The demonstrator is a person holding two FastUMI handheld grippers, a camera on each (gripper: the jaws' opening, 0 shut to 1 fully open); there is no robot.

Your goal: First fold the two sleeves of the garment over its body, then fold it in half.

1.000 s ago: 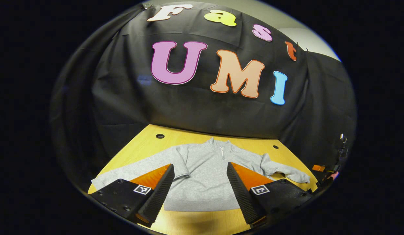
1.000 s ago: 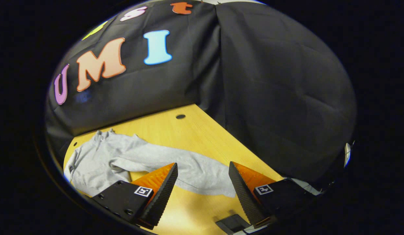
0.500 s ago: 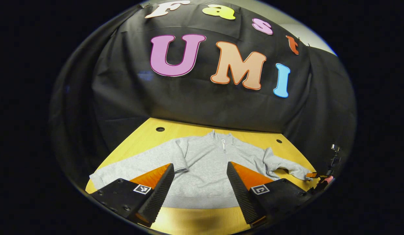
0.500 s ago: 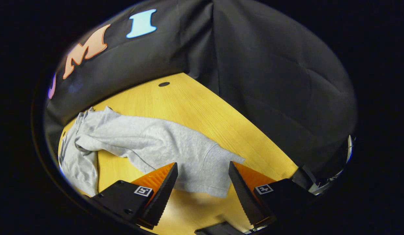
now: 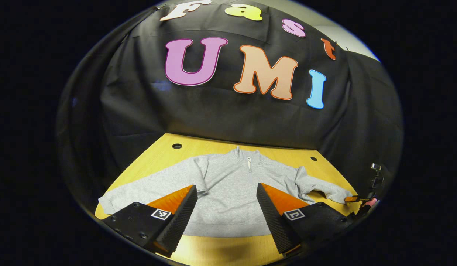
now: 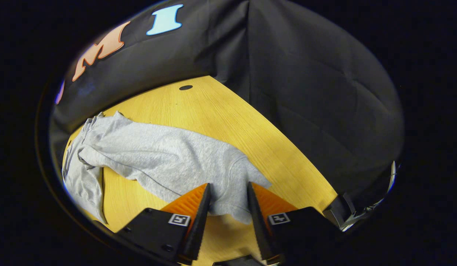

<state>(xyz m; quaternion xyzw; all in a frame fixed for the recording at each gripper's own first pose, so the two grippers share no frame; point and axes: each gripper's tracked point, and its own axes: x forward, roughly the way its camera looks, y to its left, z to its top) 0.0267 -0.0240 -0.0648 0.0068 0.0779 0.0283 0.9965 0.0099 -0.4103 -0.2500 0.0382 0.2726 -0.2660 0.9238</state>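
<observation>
Grey sweatshirt (image 5: 228,188) flat on table (image 6: 221,111). Right gripper (image 6: 224,199) half-closed around cuff (image 6: 232,201), not pinching; close fully, then carry across. Left gripper (image 5: 226,201) wide open, holding nothing.

Booth backdrop is a black cloth wall (image 5: 221,118), creased, meeting a second black cloth panel (image 6: 317,96) at a corner seam. A yellow wooden table (image 6: 213,111) has round dark holes (image 5: 177,146) near its far edge. A pale wall (image 5: 346,40) shows above the cloth.
</observation>
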